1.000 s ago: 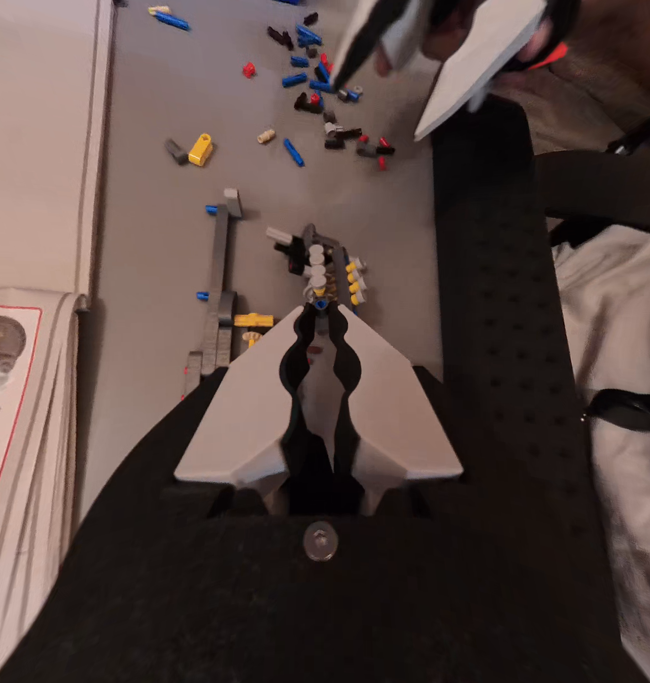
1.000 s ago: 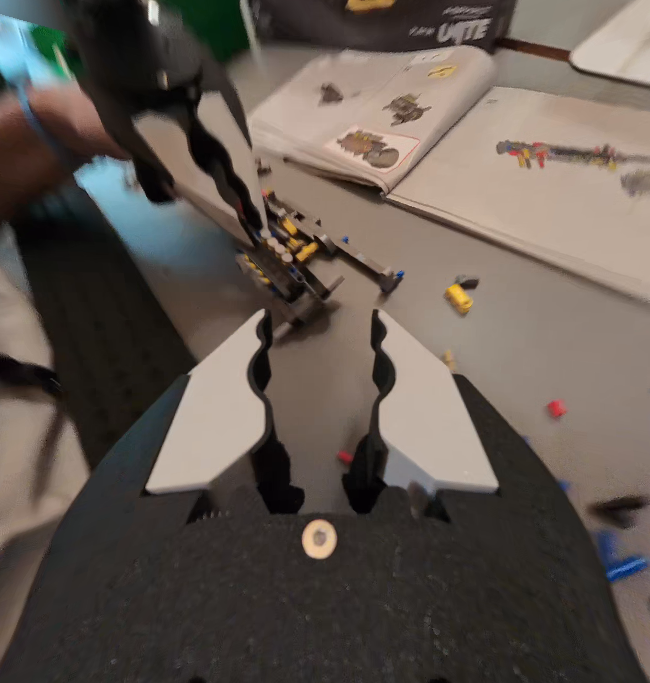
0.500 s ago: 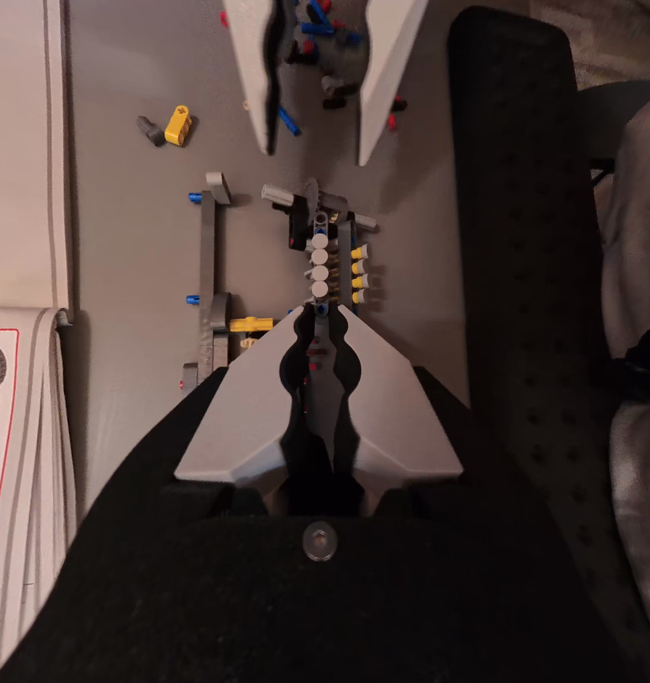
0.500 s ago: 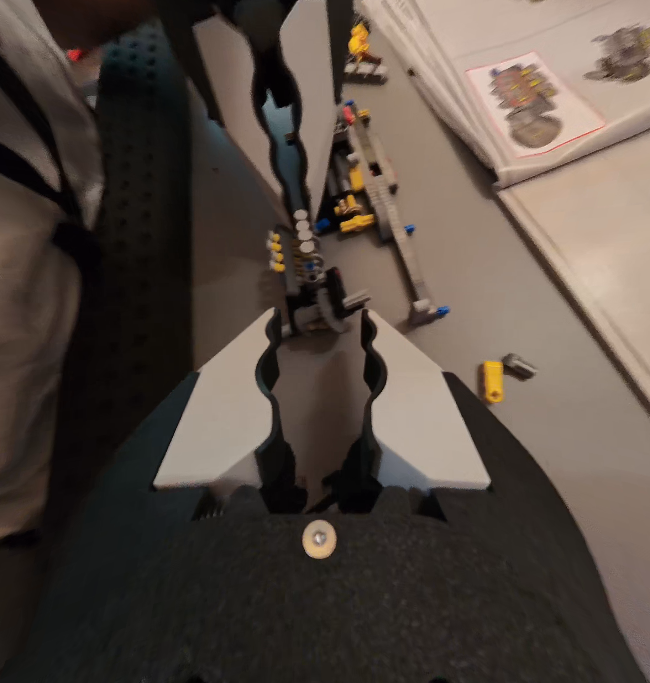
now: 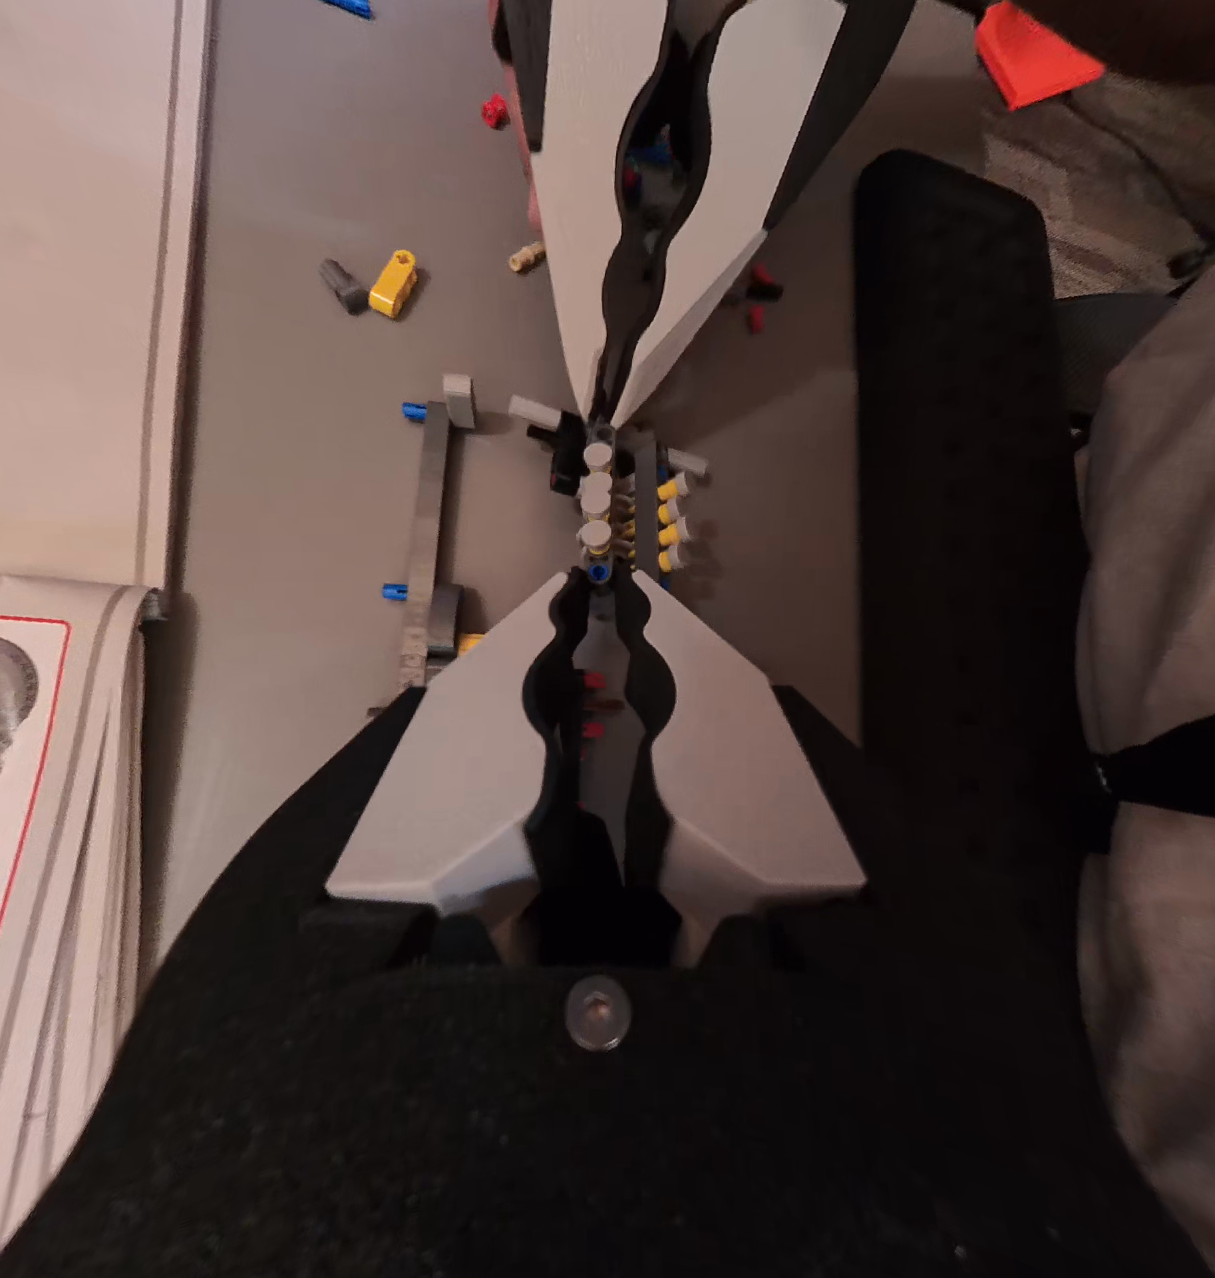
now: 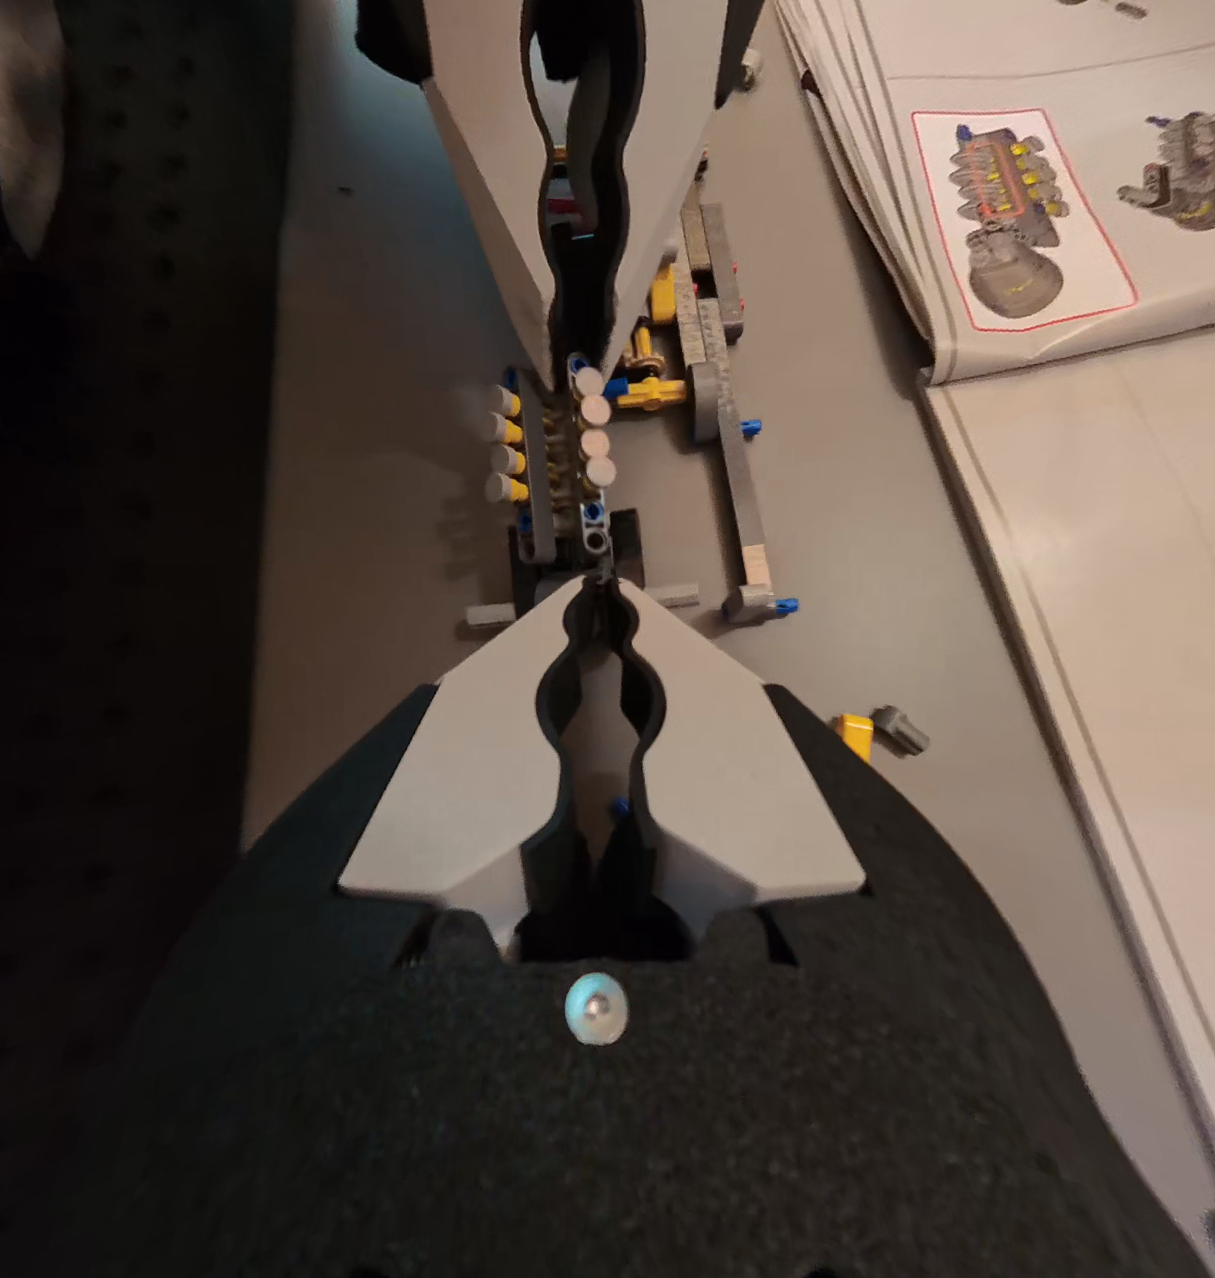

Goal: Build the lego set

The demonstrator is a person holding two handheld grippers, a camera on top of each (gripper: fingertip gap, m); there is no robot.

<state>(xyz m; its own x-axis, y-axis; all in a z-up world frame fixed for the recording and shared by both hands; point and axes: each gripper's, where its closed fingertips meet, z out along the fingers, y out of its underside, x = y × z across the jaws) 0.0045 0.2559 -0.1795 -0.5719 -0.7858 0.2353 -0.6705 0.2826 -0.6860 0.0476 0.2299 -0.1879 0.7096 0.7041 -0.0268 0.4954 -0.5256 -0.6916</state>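
Pinching opposite ends of the engine block (image 5: 601, 508), the left gripper (image 5: 599, 582) and right gripper (image 6: 599, 584) are both closed on it, tips facing each other above the grey table (image 5: 300, 387). Left of the left gripper's fingertips lies a long grey beam assembly (image 5: 430, 532), close by. Beyond it sits a yellow connector (image 5: 392, 283), well apart; the instruction booklet (image 6: 1019, 207) borders the open room.

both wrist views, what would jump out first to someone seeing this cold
The eye goes to the two grippers meeting tip to tip at table centre: the left gripper and right gripper each pinch an opposite end of the small engine assembly, with its rows of grey-capped yellow pistons. Next, the open instruction booklet beside it and a long grey beam lying alongside.
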